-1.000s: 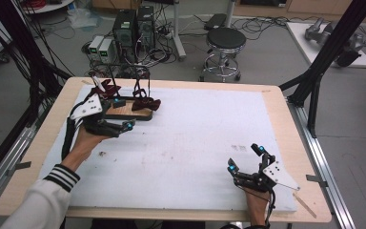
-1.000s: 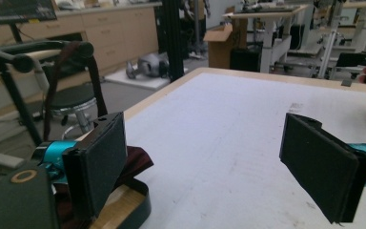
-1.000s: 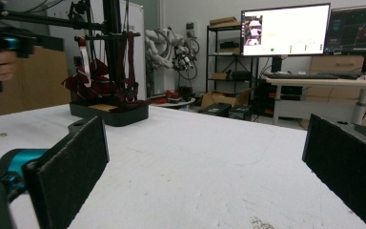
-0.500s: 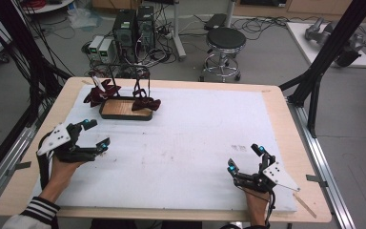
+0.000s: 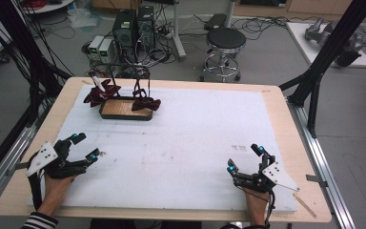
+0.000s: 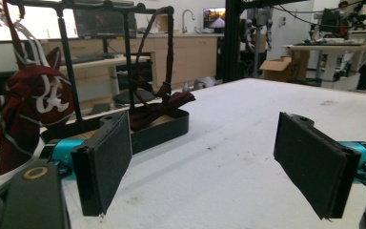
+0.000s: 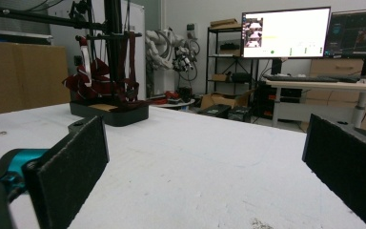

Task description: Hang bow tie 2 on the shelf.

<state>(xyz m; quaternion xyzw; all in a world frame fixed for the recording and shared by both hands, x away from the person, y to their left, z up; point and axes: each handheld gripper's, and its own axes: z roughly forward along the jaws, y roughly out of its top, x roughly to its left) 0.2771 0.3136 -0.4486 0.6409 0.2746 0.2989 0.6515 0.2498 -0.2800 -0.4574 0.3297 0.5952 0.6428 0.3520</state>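
Two dark red fabric bow ties with white markings hang on a black metal rack [image 5: 124, 78] whose dark tray with a wooden floor [image 5: 124, 110] sits at the far left of the white-covered bench [image 5: 195, 143]. The left bow tie [image 5: 96, 93] dangles outside the tray's left edge; the right bow tie [image 5: 146, 102] droops onto the tray's right rim by its strap. In the left gripper view the left bow tie [image 6: 26, 107] hangs just beyond the near pad.

The left tool [image 5: 83, 149] rests near the front left corner of the bench, well apart from the rack. Its jaws have just been closing a little yet stand wide, with nothing between them. The right tool [image 5: 244, 160] lies at the front right, jaws also wide and holding nothing.

The bow ties look light, soft and floppy, so a pinch would crumple the wings. The firmer knot in the middle, or the strap where it loops over the bar, seems the surer place to grip, lifting upward to clear the rack
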